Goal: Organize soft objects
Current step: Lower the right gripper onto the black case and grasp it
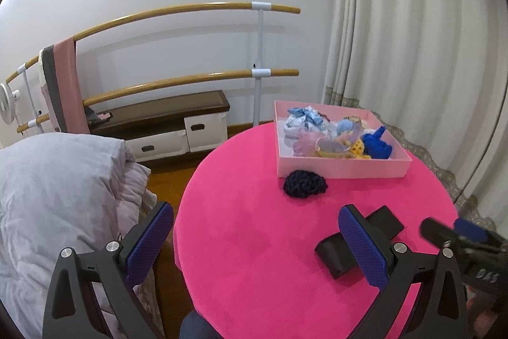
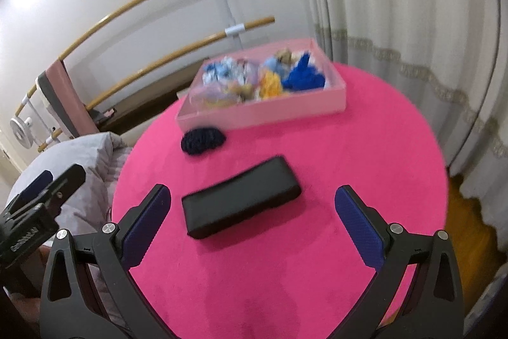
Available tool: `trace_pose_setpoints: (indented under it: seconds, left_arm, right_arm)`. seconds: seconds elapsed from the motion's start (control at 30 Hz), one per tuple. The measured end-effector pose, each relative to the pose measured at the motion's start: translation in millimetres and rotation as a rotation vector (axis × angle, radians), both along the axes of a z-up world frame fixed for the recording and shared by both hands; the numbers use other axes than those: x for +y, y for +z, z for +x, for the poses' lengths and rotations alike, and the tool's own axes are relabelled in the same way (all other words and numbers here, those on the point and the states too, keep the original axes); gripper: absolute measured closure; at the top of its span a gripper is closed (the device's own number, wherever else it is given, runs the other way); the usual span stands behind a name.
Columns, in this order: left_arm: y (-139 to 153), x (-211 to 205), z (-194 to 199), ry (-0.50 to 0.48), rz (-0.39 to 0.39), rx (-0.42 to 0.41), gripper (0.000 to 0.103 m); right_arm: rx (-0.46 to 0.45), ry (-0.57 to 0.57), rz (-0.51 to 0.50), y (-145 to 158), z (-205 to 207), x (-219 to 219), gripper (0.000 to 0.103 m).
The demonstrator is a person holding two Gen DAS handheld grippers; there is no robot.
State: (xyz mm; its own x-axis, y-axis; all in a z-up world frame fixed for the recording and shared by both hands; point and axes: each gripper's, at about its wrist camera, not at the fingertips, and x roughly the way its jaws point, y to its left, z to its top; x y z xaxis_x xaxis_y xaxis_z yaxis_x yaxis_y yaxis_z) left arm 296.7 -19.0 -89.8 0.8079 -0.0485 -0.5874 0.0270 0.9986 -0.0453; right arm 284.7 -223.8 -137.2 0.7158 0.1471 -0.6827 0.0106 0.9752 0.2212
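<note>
A pink box (image 1: 343, 169) (image 2: 263, 113) sits at the far side of the round pink table (image 1: 254, 237) (image 2: 365, 148). It holds several soft items, among them a blue knit piece (image 1: 377, 143) (image 2: 304, 75). A dark navy knit item (image 1: 305, 184) (image 2: 203, 140) lies on the table just in front of the box. A black pad (image 1: 358, 240) (image 2: 241, 200) lies nearer. My left gripper (image 1: 254, 239) is open and empty above the table's left edge. My right gripper (image 2: 252, 220) is open and empty, with the black pad lying between and just beyond its fingers.
A grey duvet (image 1: 57, 196) lies left of the table. A wooden two-rail rack (image 1: 190, 11) with a pink towel (image 1: 68, 84) and a low cabinet (image 1: 165, 126) stand against the far wall. White curtains (image 1: 412, 53) hang at the right.
</note>
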Motion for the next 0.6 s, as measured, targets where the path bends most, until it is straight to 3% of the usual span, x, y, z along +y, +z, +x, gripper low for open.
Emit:
trace_pose_setpoints:
  seconds: [0.3, 0.6]
  left_arm:
    - [-29.9, 10.4, 25.8, 0.013, 0.000, 0.068, 0.000]
    - [-53.0, 24.2, 57.8, 0.048, -0.012, 0.107, 0.000]
  right_arm:
    - [0.176, -0.059, 0.109, -63.8, 32.4, 12.1, 0.000]
    - [0.197, -0.124, 0.141, -80.2, 63.7, 32.5, 0.006]
